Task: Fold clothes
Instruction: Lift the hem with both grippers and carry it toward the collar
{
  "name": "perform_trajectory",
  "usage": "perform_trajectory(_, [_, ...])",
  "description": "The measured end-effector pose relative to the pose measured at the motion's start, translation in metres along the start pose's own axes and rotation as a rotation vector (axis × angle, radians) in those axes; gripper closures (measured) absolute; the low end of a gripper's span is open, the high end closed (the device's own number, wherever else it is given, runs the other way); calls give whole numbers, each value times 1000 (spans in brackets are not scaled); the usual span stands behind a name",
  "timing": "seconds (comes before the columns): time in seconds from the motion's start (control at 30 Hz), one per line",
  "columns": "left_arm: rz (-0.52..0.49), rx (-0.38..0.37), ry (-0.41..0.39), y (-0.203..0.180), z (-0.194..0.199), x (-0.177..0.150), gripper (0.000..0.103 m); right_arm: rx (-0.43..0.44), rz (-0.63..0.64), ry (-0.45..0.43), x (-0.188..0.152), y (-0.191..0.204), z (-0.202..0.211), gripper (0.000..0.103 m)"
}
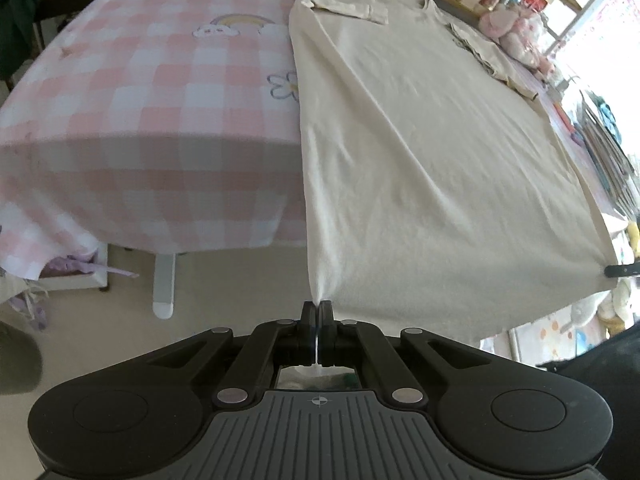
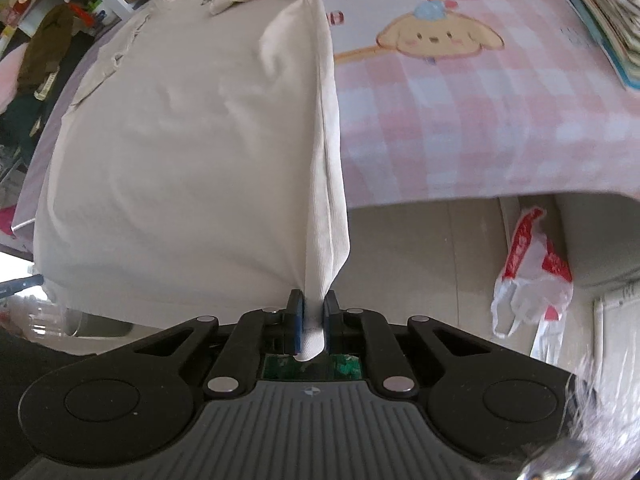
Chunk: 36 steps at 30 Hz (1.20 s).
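A cream T-shirt (image 1: 420, 140) lies spread on a table with a pink checked cloth (image 1: 140, 92), its hem pulled out past the table's near edge. My left gripper (image 1: 317, 305) is shut on the hem's left corner. In the left wrist view the other gripper's tip (image 1: 620, 270) shows at the hem's right corner. In the right wrist view the same T-shirt (image 2: 180, 140) stretches away from me, and my right gripper (image 2: 313, 304) is shut on a bunched fold of its hem corner. Both sleeves lie folded inward near the collar.
A white table leg (image 1: 164, 280) and pale floor show below the table edge. A red and white plastic bag (image 2: 528, 276) lies on the floor at right. Stacked books (image 2: 600, 12) sit on the table's far right. Shelves and plush toys (image 1: 516, 36) stand behind the table.
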State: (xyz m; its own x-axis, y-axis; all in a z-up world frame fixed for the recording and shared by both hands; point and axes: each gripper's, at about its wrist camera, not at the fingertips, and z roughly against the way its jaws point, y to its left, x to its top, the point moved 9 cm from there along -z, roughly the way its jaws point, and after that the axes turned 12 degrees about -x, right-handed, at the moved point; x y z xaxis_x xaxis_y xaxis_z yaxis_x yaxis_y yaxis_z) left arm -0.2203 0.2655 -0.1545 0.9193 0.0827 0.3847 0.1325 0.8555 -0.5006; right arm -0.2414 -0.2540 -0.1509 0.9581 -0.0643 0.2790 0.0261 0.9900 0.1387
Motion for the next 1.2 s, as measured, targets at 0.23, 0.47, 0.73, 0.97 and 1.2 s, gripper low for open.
perform_trajectory(0.23, [35, -74, 36, -4, 4, -12, 103, -1, -40, 42, -21, 2, 4, 95])
perform_trajectory(0.47, [117, -318, -279, -31, 57, 69, 103, 225, -261, -161, 25, 2, 75, 95])
perform_trajectory(0.73, [387, -466, -669, -16, 92, 179, 103, 426, -480, -503, 137, -3, 135, 95])
perform_trajectory(0.97, [408, -458, -822, -20, 100, 259, 103, 536, -534, -584, 247, -9, 132, 95])
perform_trajectory(1.2, [477, -352, -901, -17, 78, 308, 103, 614, -496, -556, 343, -21, 107, 95])
